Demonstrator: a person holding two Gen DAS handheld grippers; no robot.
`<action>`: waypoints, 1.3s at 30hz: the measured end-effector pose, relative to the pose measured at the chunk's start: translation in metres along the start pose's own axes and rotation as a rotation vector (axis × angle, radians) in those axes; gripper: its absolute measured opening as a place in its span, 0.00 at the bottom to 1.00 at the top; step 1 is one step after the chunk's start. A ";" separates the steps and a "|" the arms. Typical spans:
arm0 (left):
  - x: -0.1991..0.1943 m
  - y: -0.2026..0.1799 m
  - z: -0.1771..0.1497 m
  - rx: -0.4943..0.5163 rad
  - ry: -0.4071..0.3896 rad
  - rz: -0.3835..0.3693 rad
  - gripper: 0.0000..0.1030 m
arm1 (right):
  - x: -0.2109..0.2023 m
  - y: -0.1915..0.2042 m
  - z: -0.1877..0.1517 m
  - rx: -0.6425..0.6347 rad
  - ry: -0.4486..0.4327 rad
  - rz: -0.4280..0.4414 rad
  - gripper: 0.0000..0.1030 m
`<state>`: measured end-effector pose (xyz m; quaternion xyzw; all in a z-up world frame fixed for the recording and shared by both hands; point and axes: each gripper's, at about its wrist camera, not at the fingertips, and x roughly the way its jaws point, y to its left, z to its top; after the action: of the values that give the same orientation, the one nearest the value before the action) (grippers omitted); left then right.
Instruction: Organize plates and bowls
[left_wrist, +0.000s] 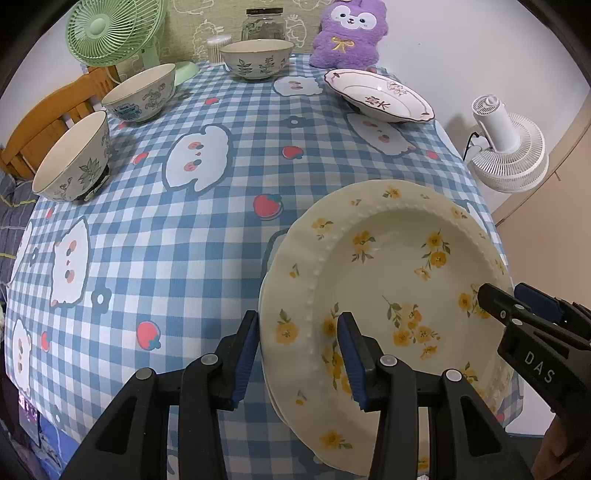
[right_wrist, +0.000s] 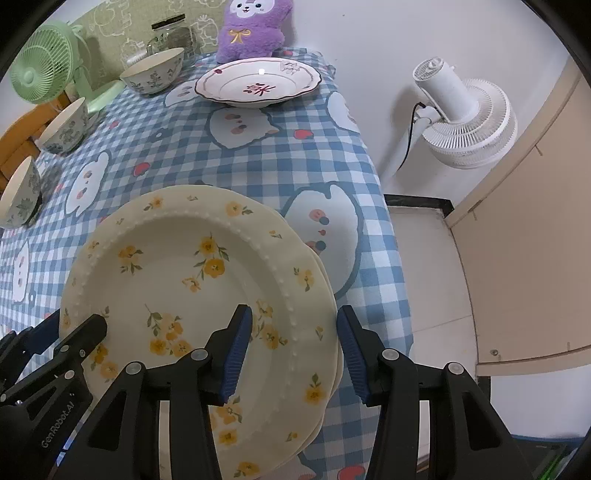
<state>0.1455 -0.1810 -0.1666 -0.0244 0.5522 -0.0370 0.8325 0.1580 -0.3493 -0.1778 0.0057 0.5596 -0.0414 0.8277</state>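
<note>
- Left wrist view: the left gripper (left_wrist: 297, 354) points steeply down at the near edge of the surface (left_wrist: 236, 229), which wears a blue-and-white checked cloth with cartoon patches.
- Its jaws are spread and straddle the left rim of the yellow-flowered plate (left_wrist: 388, 280) — one blue pad sits outside the rim, the other over the plate's well; I cannot tell whether either pad touches the china.
- Under that plate the rim of a second cream plate (right_wrist: 332, 373) shows at the lower right, so the two lie stacked.
- Right wrist view: the right gripper (right_wrist: 295, 350) straddles the stack's right rim the same way, jaws apart, with a visible gap between the outer pad and the rim.
- No earlier picture is given, so nothing can be said of any motion.
- Ahead and to the left of the left gripper stand three patterned bowls — the nearest bowl (left_wrist: 74, 158), the middle bowl (left_wrist: 142, 92) and the far bowl (left_wrist: 256, 57).
- Ahead and slightly right of the left gripper, well apart from the stack, lies the red-flowered plate (left_wrist: 380, 94).
- Beyond the bowls stand a green fan (left_wrist: 110, 31), a glass jar (left_wrist: 264, 24) and a purple plush toy (left_wrist: 351, 33).
- Off the surface's right edge, a white fan (right_wrist: 465, 114) stands by the wall.
</note>
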 end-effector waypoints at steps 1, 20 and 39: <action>0.000 0.000 0.000 -0.002 -0.002 0.000 0.42 | 0.000 -0.001 0.000 0.000 0.003 0.005 0.50; -0.072 -0.022 0.028 0.024 -0.158 0.000 0.69 | -0.064 0.001 0.027 -0.017 -0.101 0.148 0.57; -0.137 0.002 0.076 0.080 -0.276 -0.036 0.81 | -0.145 0.017 0.056 0.094 -0.227 0.121 0.58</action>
<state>0.1625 -0.1673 -0.0112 -0.0058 0.4300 -0.0701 0.9001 0.1578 -0.3268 -0.0233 0.0736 0.4582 -0.0181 0.8856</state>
